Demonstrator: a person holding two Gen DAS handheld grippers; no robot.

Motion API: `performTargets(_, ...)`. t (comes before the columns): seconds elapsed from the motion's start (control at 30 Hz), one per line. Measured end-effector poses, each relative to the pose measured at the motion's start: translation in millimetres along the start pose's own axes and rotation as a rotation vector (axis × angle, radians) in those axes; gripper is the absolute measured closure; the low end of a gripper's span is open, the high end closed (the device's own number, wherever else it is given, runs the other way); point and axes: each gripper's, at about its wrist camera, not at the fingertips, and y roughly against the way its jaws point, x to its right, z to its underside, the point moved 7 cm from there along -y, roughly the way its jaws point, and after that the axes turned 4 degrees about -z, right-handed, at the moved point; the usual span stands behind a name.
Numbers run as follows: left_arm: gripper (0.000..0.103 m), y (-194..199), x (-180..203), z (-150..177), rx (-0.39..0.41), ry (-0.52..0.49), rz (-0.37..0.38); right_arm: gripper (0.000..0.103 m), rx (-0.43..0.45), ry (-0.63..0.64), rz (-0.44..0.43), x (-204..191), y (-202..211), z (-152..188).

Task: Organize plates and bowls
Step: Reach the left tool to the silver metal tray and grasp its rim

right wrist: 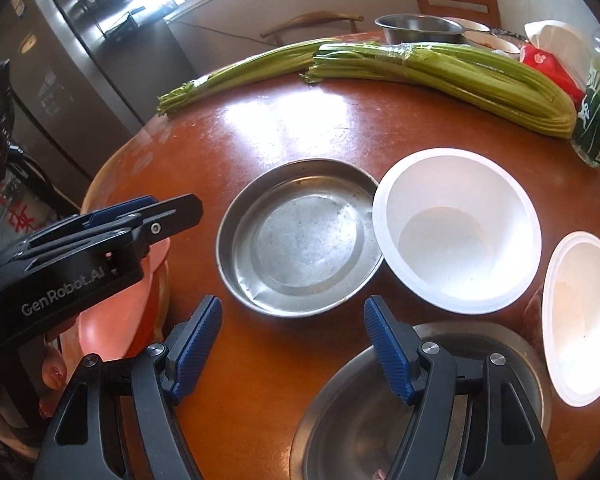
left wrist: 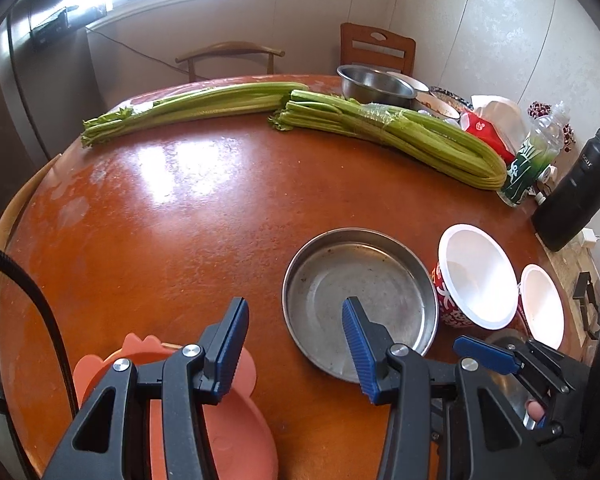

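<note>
Steel plate (right wrist: pixel 300 236) centre frame on round table (right wrist: pixel 300 128): shallow, dull grey, scuffed, flecked with residue, rim dented near bottom edge. White bowl (right wrist: pixel 456 232) touches its right rim. Left gripper (left wrist: pixel 296 344) released, empty. Right gripper (right wrist: pixel 294 344) released, empty, lower centre.

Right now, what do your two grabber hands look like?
Each one is black plastic with two fingers ending in ribbed blue pads and shiny silver bolts. The left gripper has white "GenRobot.AI" lettering on its side, and a black cable curls beside it. The right gripper looks the same.
</note>
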Motion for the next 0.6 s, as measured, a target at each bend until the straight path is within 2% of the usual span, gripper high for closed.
performTargets(0.13, 0.055, -17.5, 2.3, -6.2, -0.041, 0.002, 0.041, 0.028, -0.034, -0.021, -0.001, 2.1, -9.5, -3.4)
performTargets(0.6, 0.055, -61.5, 6.0, -9.7, -0.124, 0.003, 0.062, 0.028, -0.079, -0.061, 0.070, 13.4, -37.5, -17.3)
